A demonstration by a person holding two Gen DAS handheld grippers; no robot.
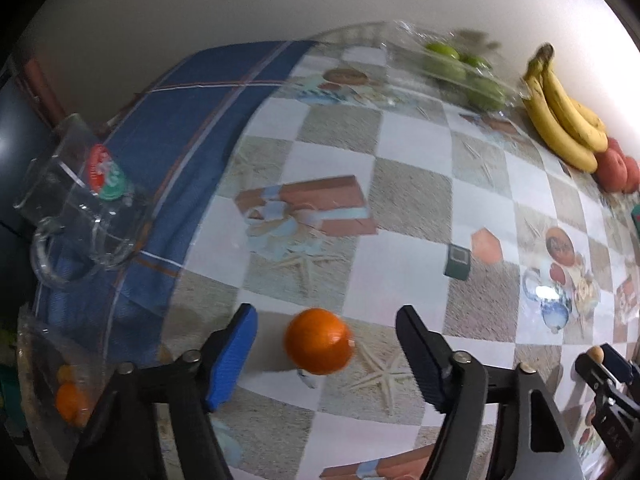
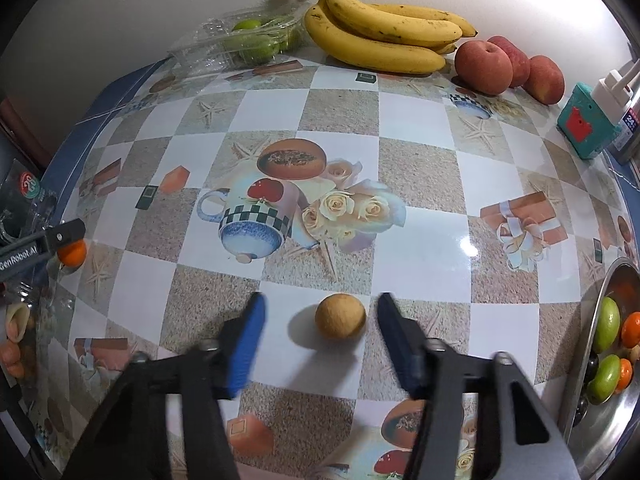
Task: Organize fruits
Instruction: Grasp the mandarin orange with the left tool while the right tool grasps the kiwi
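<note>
The left gripper point(image 1: 326, 354) pointed down at the table point(image 1: 412, 208), its fingers point(image 1: 234, 356) apart on either side of an orange point(image 1: 319, 341) that lay between them untouched. The right gripper point(image 2: 320, 338) likewise straddled a tan fruit point(image 2: 340, 316), fingers point(image 2: 246, 344) apart with gaps on both sides. Against the wall lay bananas point(image 2: 384, 38), peaches point(image 2: 508, 66) and a clear box of limes point(image 2: 248, 40). A steel bowl point(image 2: 600, 432) at the right edge held green and orange fruit.

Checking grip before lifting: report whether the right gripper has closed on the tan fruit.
Not closed: the right gripper straddles the tan fruit, gaps showing on both sides.
</note>
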